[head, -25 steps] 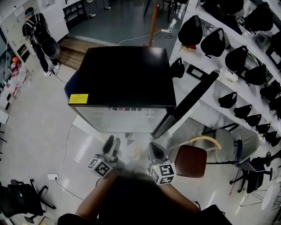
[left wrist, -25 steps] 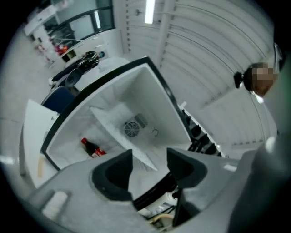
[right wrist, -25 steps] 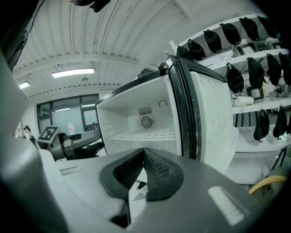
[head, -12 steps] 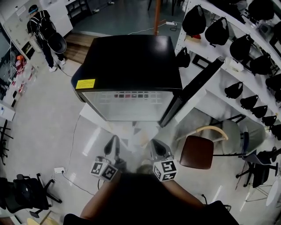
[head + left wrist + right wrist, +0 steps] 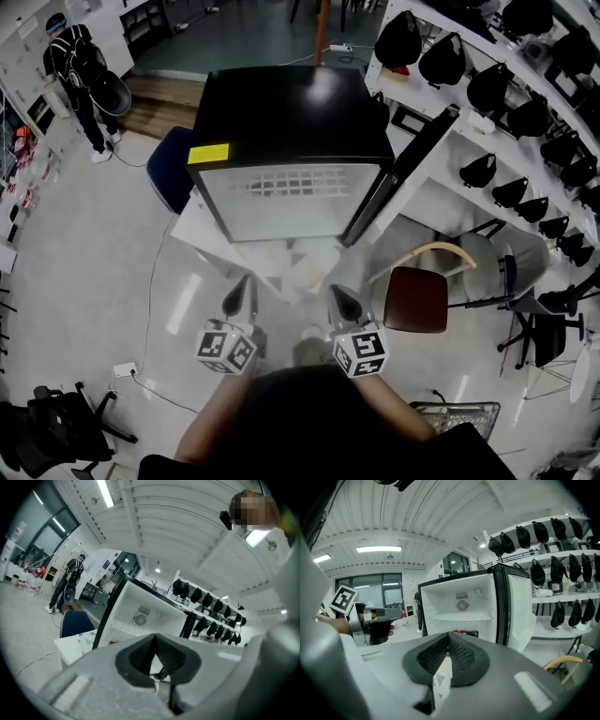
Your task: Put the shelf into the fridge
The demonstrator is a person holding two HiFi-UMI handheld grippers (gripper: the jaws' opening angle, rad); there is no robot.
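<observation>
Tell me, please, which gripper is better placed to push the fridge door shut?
Probably the right gripper: the open door stands on its side of the fridge, while the left gripper sits farther away. Both are shut.

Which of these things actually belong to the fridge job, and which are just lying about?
Part of the job:
fridge, its open door, wire shelf inside it, left gripper, right gripper.

Just lying about:
brown chair, blue chair, black gear on the rack.
</observation>
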